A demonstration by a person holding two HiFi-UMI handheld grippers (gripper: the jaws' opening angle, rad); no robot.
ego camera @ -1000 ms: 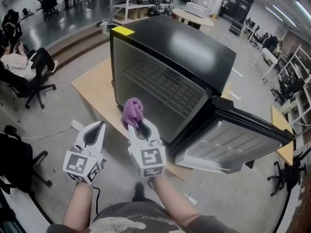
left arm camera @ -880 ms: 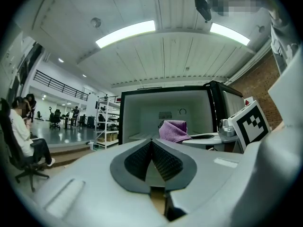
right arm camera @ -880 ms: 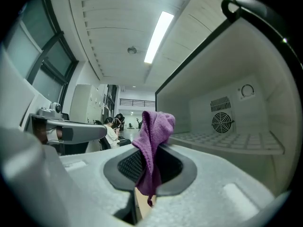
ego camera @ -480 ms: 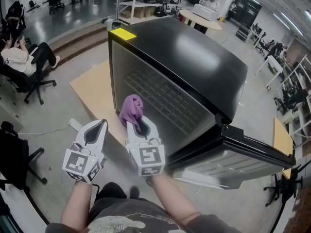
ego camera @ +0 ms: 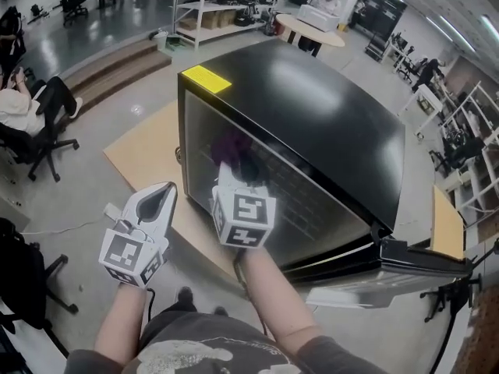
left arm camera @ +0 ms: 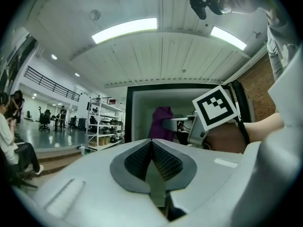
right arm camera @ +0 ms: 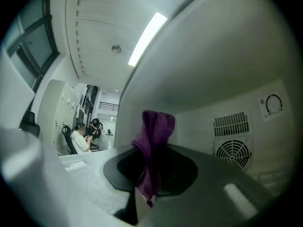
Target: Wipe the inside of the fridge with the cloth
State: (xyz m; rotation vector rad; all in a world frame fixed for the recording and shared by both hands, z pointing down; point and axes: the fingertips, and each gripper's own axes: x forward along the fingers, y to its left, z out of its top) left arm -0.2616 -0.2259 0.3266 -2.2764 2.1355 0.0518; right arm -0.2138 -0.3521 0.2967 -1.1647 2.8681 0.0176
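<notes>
The black fridge (ego camera: 312,107) stands on a wooden board with its door (ego camera: 405,265) swung open at the lower right. My right gripper (ego camera: 228,171) is shut on the purple cloth (ego camera: 232,148) and reaches into the fridge's opening. In the right gripper view the cloth (right arm camera: 154,141) hangs bunched between the jaws, with the white inner wall and a fan vent (right arm camera: 232,152) behind it. My left gripper (ego camera: 167,188) is shut and empty, outside the fridge to the left. The left gripper view shows the left gripper (left arm camera: 151,144), the cloth (left arm camera: 161,122) and the fridge's opening ahead.
The wooden board (ego camera: 144,150) extends left of the fridge. A person sits on an office chair (ego camera: 23,119) at far left, and another chair (ego camera: 27,283) is at lower left. Steps (ego camera: 117,65), shelves (ego camera: 210,6) and a round table (ego camera: 312,26) lie behind. A yellow sticker (ego camera: 207,79) marks the fridge's corner.
My right gripper has carried the cloth forward from in front of the fridge into its opening. The left gripper has stayed low at the left, shut.
</notes>
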